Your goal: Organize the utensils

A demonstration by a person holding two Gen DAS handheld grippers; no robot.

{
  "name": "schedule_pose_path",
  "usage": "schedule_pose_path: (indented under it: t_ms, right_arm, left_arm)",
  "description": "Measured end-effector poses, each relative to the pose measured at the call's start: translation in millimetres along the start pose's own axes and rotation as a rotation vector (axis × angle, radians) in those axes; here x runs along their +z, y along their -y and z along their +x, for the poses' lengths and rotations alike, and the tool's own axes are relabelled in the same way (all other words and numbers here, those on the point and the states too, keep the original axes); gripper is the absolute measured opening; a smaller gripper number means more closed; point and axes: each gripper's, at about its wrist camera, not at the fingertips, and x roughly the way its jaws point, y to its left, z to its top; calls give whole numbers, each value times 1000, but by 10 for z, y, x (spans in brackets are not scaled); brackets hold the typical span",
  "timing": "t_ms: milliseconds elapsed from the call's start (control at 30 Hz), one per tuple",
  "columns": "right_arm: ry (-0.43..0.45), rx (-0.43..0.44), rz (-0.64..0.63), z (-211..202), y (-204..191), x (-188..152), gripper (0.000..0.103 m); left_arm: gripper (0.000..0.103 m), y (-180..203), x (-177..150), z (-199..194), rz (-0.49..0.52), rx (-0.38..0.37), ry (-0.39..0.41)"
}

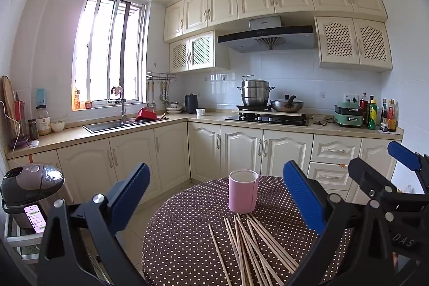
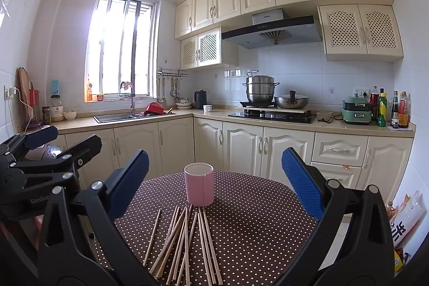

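Brown polka-dot cloth covers the round counter in the foreground of both wrist views. Left gripper: jaws spread wide, blue pads apart, nothing between them, held above the near edge of the counter. Right gripper: likewise wide open and empty, at about the same height; it shows again at the right edge of the left wrist view, just beside the left one.

Loose wooden chopsticks lie flat on the cloth in a fan, several crossing each other, far ends converging toward the pink cup. Some tips reach the cup's base; whether they touch it cannot be told. Cup stands upright near the middle of the counter, mouth open, beyond the chopsticks.

Further back: cream cabinets, sink under the window, black hob with a steel steamer pot and wok, range hood above. Bottles at far right.
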Motion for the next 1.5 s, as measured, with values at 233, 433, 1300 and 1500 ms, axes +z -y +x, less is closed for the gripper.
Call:
schedule_pose_path:
  t_ms: [233, 433, 1300, 1500]
  right_arm:
    - [-3, 1, 4, 0, 10, 2, 97]
    - [-5, 2, 5, 0, 13, -2, 97]
    - [-33, 13, 22, 157, 42, -54, 97]
    - [-44, 13, 28, 226, 58, -89, 97]
  left_arm:
    - [98, 1, 3, 8, 0, 4, -1]
    - [98, 7, -6, 15, 1, 3, -4]
    - [98, 55, -50, 172, 3, 9, -32]
    - [98, 84, -74, 271, 7, 10, -45]
